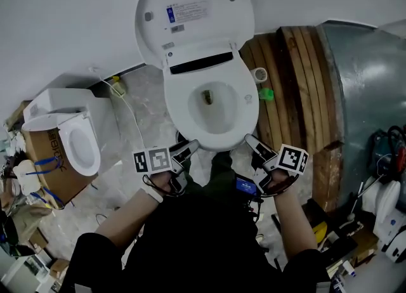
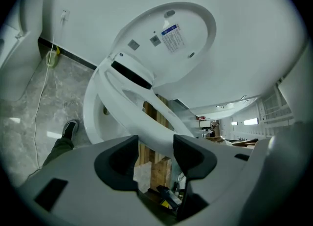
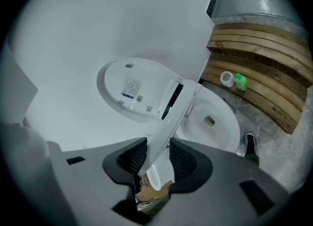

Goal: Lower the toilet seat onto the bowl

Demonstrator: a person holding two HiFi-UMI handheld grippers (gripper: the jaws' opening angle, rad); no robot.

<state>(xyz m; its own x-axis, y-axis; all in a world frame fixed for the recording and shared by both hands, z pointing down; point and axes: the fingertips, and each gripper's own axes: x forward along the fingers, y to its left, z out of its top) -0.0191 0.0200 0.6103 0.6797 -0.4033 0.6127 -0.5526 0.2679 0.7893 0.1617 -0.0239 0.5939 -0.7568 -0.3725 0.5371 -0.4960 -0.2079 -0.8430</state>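
Note:
A white toilet stands against the wall with its lid [image 1: 196,13] upright. The toilet seat [image 1: 181,104] hangs over the bowl [image 1: 212,101], its front edge held from both sides. My left gripper [image 1: 189,148] grips the seat's front left rim, my right gripper [image 1: 252,143] the front right. In the left gripper view the seat [image 2: 127,107] runs between the jaws of the left gripper [image 2: 155,144], with a gap to the bowl [image 2: 95,117] below. In the right gripper view the seat's thin edge [image 3: 176,115] sits between the right gripper's [image 3: 158,151] ribbed pads, beside the lid [image 3: 129,88].
A second toilet [image 1: 70,136] rests on a cardboard box at the left. Wooden pallets [image 1: 292,89] lean at the right, with a tape roll [image 1: 260,74], a green item [image 1: 266,94] and a metal duct [image 1: 361,82]. A cable [image 1: 130,117] crosses the floor. My shoe [image 3: 249,144] is near the bowl.

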